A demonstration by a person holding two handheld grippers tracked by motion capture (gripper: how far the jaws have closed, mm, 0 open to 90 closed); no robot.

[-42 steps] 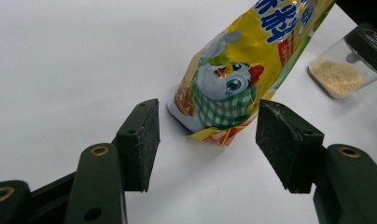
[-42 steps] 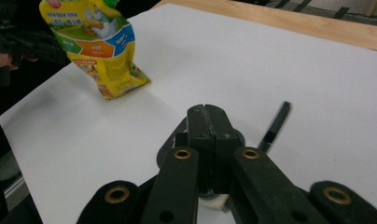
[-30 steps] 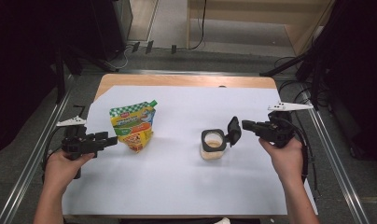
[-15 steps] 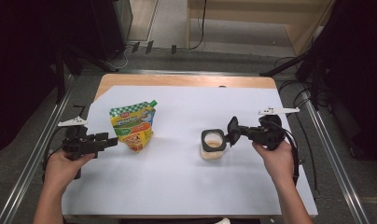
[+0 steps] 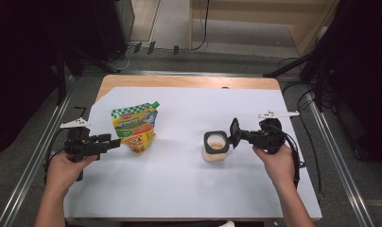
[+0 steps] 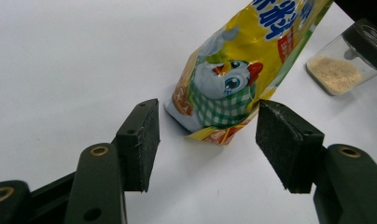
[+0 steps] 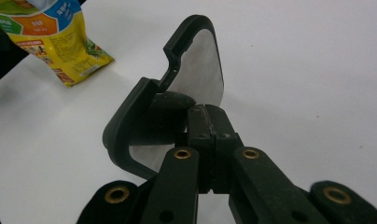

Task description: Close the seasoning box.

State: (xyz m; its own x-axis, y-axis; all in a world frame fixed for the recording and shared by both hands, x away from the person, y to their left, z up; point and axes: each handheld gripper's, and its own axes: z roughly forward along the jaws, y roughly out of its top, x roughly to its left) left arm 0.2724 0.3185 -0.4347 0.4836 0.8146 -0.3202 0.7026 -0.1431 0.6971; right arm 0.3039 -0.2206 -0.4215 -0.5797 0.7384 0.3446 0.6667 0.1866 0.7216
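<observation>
Here the right gripper [image 5: 236,134] is clamping its fingers [image 7: 213,122] fully together on the black plastic flip lid [image 7: 177,93] of the small square clear jar [image 5: 215,147], holding that lid swung up on the jar's right side so the mouth is standing open. The jar, with a layer of pale brown granules at the bottom, is sitting upright on the white worktop [image 5: 179,189], right of centre. The left gripper [image 5: 111,143] is hovering with its fingers [image 6: 139,140] partly spread and holding nothing, pointing at the lower end of the yellow and green printed refill pouch [image 6: 233,74], which is lying flat just beyond them, well apart from the jar. Judging by this, the jar-opening step is being finished, and a refill is likely coming next. That move is calling for the left fingers to close on the pouch and lift it toward the jar while the right keeps the lid clear of the mouth
</observation>
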